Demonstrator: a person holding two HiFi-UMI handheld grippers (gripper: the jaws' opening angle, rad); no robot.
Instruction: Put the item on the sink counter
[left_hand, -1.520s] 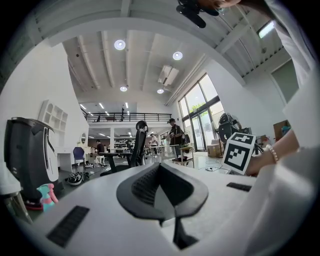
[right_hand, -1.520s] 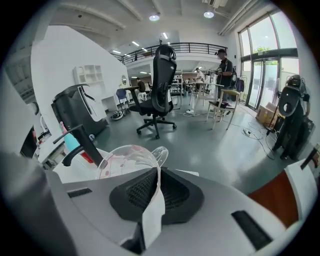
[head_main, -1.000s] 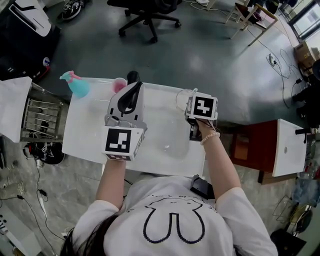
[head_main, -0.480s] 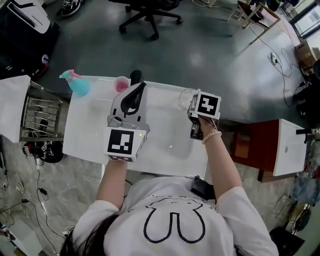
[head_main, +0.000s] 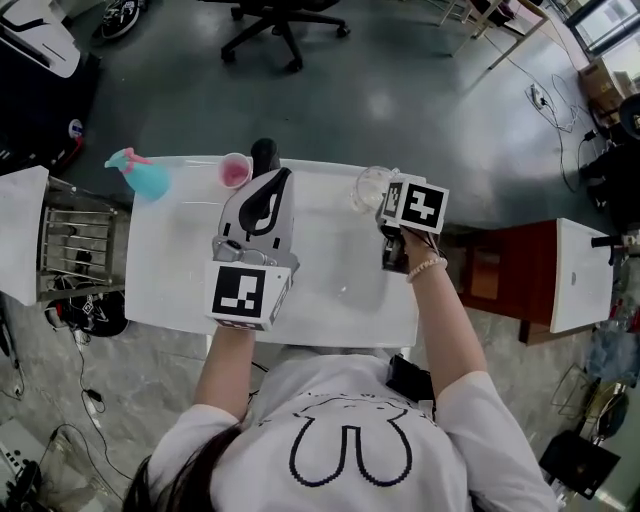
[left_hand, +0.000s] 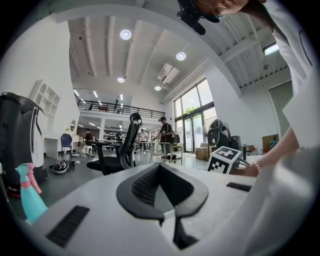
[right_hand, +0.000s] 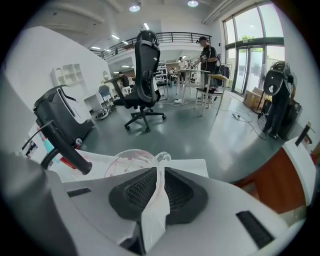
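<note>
- The white sink counter (head_main: 180, 270) fills the middle of the head view. The task's thing is at its far right corner, so the carrying looks largely done.
- The left gripper (left_hand: 160, 169) hangs level over the middle of the counter. Its jaws are closed tip to tip with nothing between them, and it appears to play no part in this step.
- The right gripper (right_hand: 159, 175) points downward at the far right corner. Its jaws are drawn narrow, pinching the thin rim of the clear glass vessel (right_hand: 131, 161).
- The clear glass vessel, marked with faint red, sits over the counter's white surface near the far edge. No view shows whether its base already rests on the counter or hangs just above it.
- What is left, as I judge it: settle the base fully on the counter, part the jaws and draw the right gripper away. Because the vessel is so near the edge, setting it a little further in would be safer.
- A teal spray bottle (head_main: 140, 175) and a pink cup (head_main: 235, 170) stand along the far side, well apart from the vessel and out of its way.
</note>
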